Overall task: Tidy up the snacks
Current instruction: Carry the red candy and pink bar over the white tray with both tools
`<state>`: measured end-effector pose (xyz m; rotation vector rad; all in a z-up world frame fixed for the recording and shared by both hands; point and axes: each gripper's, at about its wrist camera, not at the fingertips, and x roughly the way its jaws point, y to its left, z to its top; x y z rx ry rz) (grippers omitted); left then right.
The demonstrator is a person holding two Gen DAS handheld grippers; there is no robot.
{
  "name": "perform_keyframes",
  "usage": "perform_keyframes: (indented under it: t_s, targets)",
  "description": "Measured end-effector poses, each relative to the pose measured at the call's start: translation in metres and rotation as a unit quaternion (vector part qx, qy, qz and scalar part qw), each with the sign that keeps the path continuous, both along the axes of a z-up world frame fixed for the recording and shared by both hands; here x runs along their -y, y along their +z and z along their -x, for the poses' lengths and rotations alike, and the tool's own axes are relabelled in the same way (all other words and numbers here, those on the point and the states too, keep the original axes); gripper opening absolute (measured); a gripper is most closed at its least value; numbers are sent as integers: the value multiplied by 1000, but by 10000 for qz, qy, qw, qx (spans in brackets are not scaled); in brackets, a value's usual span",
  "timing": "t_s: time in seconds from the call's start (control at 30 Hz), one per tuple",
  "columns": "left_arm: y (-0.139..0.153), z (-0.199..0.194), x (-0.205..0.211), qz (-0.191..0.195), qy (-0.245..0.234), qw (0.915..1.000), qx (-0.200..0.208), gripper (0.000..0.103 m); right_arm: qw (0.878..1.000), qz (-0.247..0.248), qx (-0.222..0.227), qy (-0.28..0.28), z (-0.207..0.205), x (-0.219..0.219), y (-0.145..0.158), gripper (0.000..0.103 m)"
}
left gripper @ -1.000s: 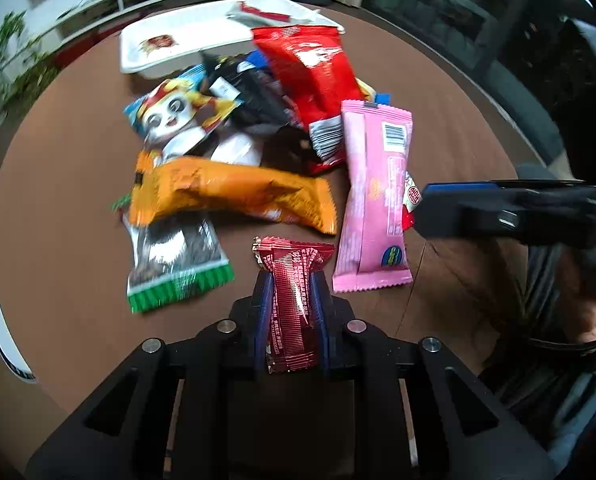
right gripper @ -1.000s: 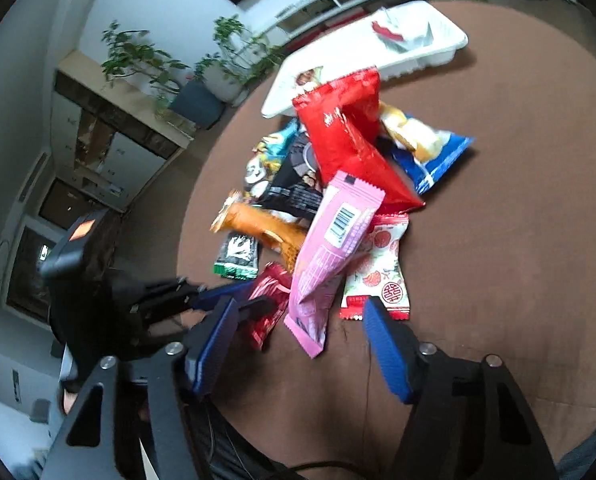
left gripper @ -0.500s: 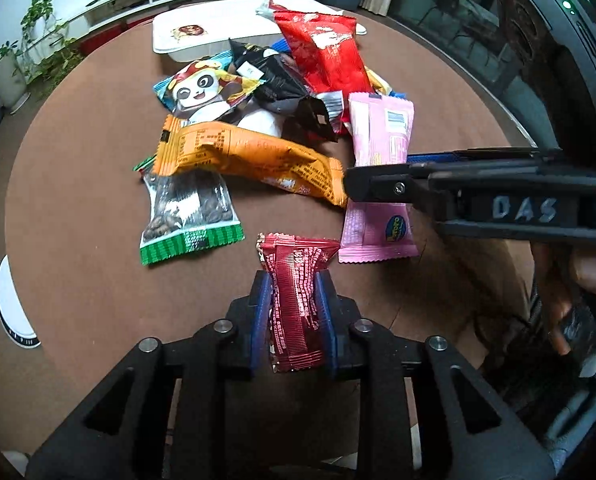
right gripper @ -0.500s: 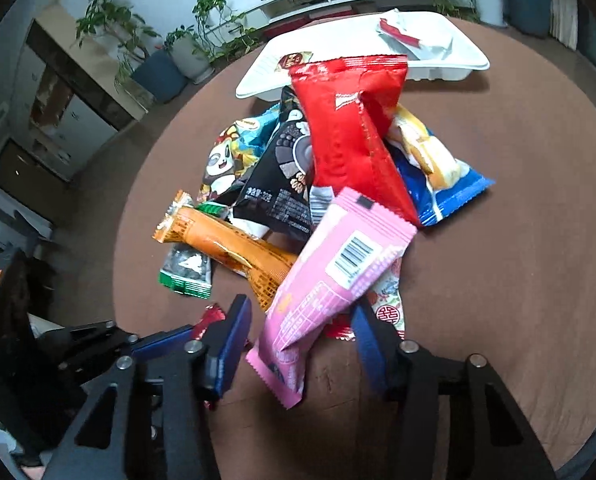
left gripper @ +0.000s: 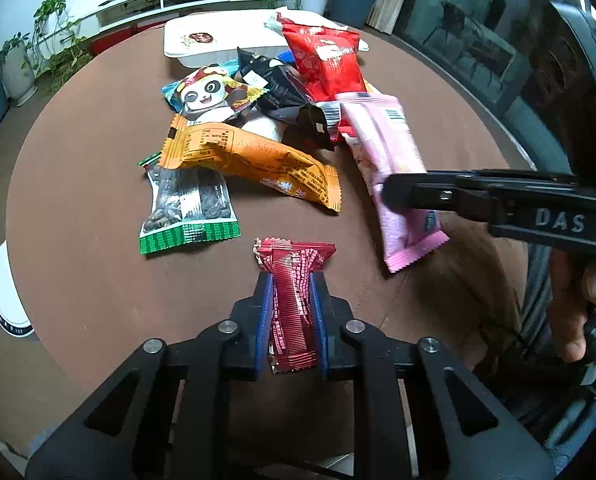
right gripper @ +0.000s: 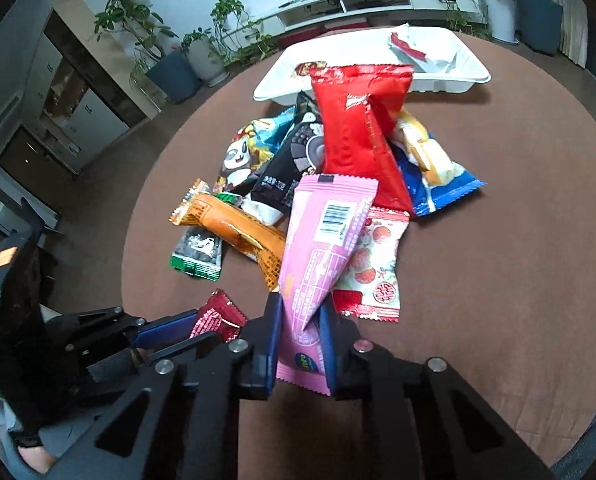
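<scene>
Tabletop (right gripper: 498,280): pink packet (right gripper: 318,248) between fingers (right gripper: 272,332).

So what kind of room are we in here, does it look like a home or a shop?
Most likely a home living room. A long low white media cabinet runs along the wall, potted plants stand on the floor beside it, and the snacks lie on a round brown table with a white tray.

Snack pile (right gripper: 338,168) mid-table (right gripper: 518,280); tray (right gripper: 450,76) behind pile, wrapper (right gripper: 410,46) in tray. Seed pkt (left gripper: 188,210) at pile's left edge in left-wrist view, partly under long bar pkt (left gripper: 254,162). Barcode pkt (right gripper: 322,248) on pile's near side.
</scene>
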<state>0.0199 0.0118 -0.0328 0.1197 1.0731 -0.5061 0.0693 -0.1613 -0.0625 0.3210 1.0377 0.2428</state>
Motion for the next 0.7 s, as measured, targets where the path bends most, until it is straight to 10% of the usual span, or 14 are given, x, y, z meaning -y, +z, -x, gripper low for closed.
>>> perform_keyframes:
  t_s: [0.7]
  targets:
    - [63,-16,-47,1345,525,9894,156,17,9940,-795,399,-634,29,84,32,19]
